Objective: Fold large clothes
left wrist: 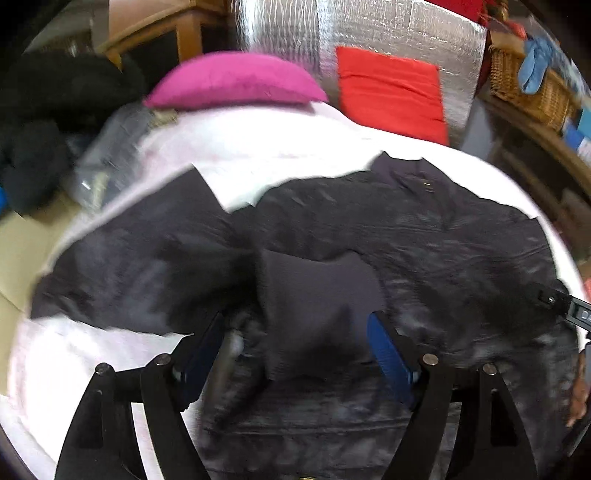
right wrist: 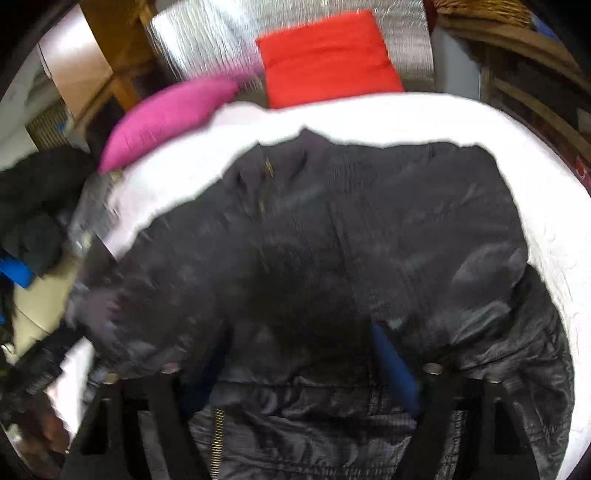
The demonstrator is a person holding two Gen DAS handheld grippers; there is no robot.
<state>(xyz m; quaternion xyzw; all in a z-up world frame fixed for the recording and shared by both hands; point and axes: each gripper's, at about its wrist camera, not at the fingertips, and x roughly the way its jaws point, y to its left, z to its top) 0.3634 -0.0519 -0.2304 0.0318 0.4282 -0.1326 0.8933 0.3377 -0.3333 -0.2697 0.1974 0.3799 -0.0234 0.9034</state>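
A black jacket lies spread across a white sheet that covers the work surface, filling the middle of both wrist views. In the left wrist view the left gripper stands at six o'clock with its blue-padded fingers spread wide; a flat fold of the jacket lies between them, but the pads are not pressing on it, so the claw is released. In the right wrist view the right gripper also sits at six o'clock over the jacket's lower part, near a brass zipper at seven o'clock. Its jaws look parted with dark fabric bunched between them, though blur makes it hard to say whether the pads touch the cloth. Beyond the jacket, a magenta cushion rests at the sheet's far edge at eleven o'clock, and a red cushion leans against silver foil at one o'clock. A wicker basket stands at two o'clock.
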